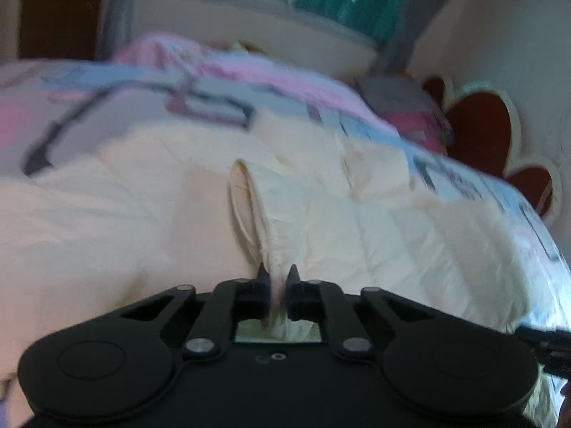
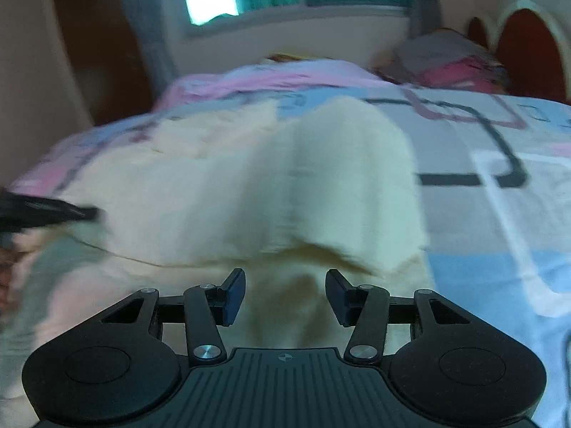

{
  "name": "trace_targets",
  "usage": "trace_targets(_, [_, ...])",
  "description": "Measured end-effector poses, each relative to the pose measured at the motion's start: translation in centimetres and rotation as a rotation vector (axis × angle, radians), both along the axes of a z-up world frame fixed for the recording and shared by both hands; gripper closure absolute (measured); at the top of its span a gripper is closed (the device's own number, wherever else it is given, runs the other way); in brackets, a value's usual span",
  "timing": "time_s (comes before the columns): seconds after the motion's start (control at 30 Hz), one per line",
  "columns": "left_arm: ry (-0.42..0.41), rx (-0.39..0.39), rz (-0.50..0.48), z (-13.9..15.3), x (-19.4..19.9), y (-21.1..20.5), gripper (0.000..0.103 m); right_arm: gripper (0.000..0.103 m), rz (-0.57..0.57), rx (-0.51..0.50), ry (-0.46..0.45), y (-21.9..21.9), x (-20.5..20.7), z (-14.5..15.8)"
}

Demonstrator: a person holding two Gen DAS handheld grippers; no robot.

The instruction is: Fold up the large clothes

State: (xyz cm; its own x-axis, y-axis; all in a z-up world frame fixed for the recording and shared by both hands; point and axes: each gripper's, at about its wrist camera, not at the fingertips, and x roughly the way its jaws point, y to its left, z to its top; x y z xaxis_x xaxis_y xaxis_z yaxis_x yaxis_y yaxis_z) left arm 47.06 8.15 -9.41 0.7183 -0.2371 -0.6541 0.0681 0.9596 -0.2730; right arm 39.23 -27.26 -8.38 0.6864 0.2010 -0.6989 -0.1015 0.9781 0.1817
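A cream quilted garment (image 1: 357,221) lies spread over the bed (image 1: 107,107), filling the middle of the left wrist view. At the lower centre of that view the left gripper (image 1: 277,278) has its fingers closed on a raised fold at the garment's edge (the cloth runs down between the tips). In the right wrist view the right gripper (image 2: 285,294) sits at lower centre, fingers apart and empty, over the garment's near edge. A pillow (image 2: 453,60) lies upper right.
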Motion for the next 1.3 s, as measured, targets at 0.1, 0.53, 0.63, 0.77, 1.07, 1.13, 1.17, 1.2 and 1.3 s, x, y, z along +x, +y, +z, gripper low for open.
trace_targets(0.1, [-0.042,0.021,0.08,0.9,-1.5,1.9,0.096,0.06,-0.056,-0.035,0.036,-1.0,0.5,-0.8])
trace_targets(0.53, [0.031,0.045,0.077,-1.3,-1.5,2.0,0.096,0.091,-0.085,-0.054,-0.06,-3.1,3.8,-0.2])
trace_targets(0.63, [0.052,0.03,0.044,-1.8,-1.2,1.6,0.092,0.091,-0.119,-0.084,0.023,-3.6,5.5,-2.8])
trace_targets(0.77, [0.032,0.102,0.057,-1.3,-1.4,1.4,0.077,0.091,-0.133,-0.035,-0.014,-4.6,5.0,-0.7])
trace_targets(1.07, [-0.128,0.184,0.136,2.5,0.8,0.7,0.072,0.091,-0.118,0.021,-0.125,-4.8,11.4,2.9])
trace_targets(1.13, [-0.114,0.184,0.08,2.0,2.7,-0.6,0.072,0.091,-0.098,0.026,-0.111,-4.3,13.6,2.4])
trace_targets(1.17, [-0.092,0.193,0.05,1.4,3.6,-1.1,0.072,0.091,-0.083,0.029,-0.092,-4.1,14.6,1.9])
trace_targets(1.2, [-0.061,0.204,0.02,0.5,4.5,-1.8,0.072,0.091,-0.075,0.015,-0.069,-4.1,15.6,1.1])
trace_targets(1.3, [-0.03,0.246,-0.011,-1.7,5.4,-2.3,0.069,0.091,-0.098,-0.07,0.034,-4.8,17.7,-2.0])
